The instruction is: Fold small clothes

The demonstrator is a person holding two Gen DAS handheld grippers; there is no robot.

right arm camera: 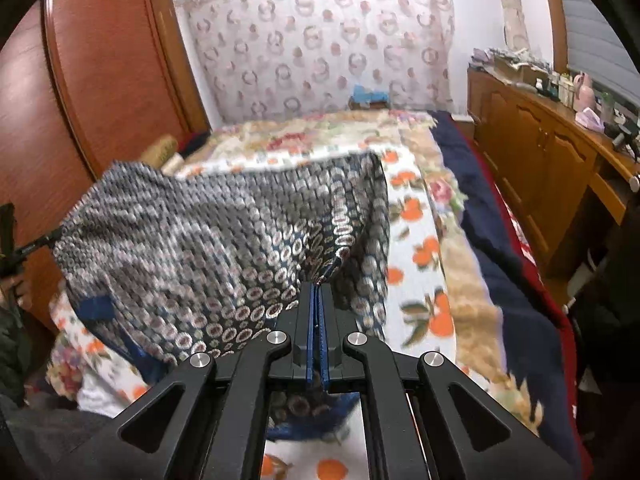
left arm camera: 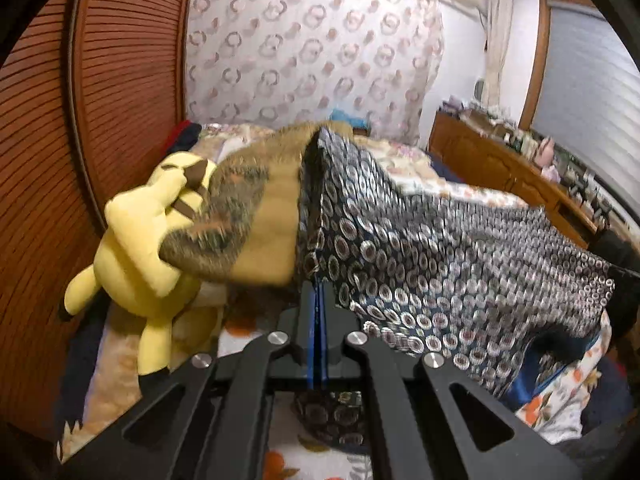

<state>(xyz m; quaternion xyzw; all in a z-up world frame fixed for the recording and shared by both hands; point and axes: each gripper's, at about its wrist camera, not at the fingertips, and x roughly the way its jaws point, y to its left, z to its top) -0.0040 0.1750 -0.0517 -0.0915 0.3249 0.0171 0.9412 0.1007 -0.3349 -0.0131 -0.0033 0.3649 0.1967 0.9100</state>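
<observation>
A dark blue garment [left arm camera: 440, 264] printed with small silver rings hangs in the air above the bed, stretched between both grippers. My left gripper [left arm camera: 319, 288] is shut on one edge of it, and the cloth spreads to the right from its tips. In the right wrist view the same garment [right arm camera: 208, 240] spreads to the left, with my right gripper [right arm camera: 319, 286] shut on its other edge. At the far left of that view the left gripper [right arm camera: 24, 246] pinches the opposite corner. A loose end of the cloth droops under each gripper.
A yellow plush toy [left arm camera: 136, 256] and a brown furry cushion [left arm camera: 240, 216] lie at the left on the bed. The bed [right arm camera: 420, 248] has a floral sheet with oranges and a navy blanket [right arm camera: 500, 264]. A wooden wardrobe [right arm camera: 112, 72] stands left, a cluttered wooden cabinet [right arm camera: 540, 148] right.
</observation>
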